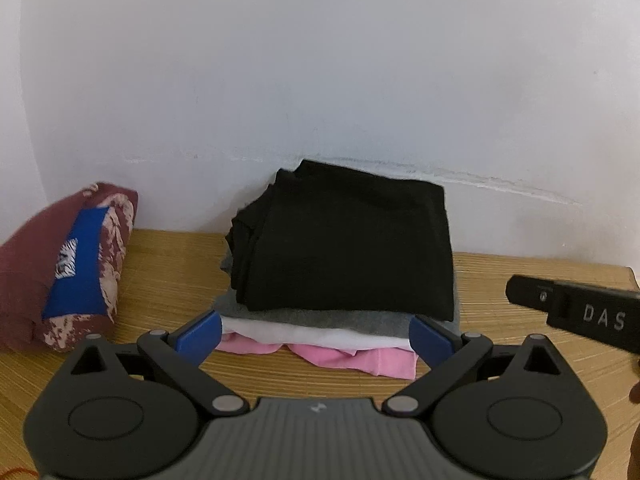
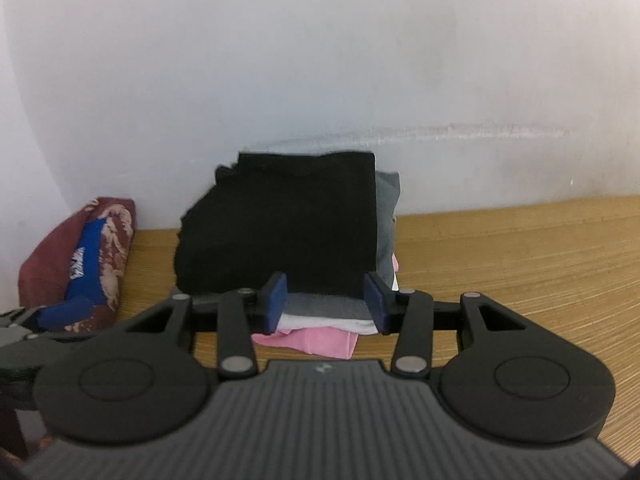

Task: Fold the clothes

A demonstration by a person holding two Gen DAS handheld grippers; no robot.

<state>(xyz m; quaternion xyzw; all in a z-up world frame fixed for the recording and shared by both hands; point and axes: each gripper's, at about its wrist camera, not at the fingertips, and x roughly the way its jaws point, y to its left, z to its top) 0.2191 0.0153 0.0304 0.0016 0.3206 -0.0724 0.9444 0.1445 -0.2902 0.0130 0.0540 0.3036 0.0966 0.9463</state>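
A neat stack of folded clothes lies against the wall: a black garment [image 1: 344,240] on top, then grey [image 1: 320,314], white [image 1: 304,332] and pink [image 1: 352,358] layers. My left gripper [image 1: 316,338] hovers just in front of the stack, jaws wide open and holding nothing. In the right wrist view the same black garment [image 2: 280,224] tops the pile. My right gripper [image 2: 326,300] is short of the stack's front edge, jaws partly open with nothing between the pads. The stack lies free of both grippers.
A maroon floral bundle with a blue cloth [image 1: 68,272] leans at the left by the wall, also seen as the maroon bundle [image 2: 84,256]. The woven wooden surface [image 2: 520,264] stretches to the right. The right tool's black housing [image 1: 580,312] reaches in from the right edge.
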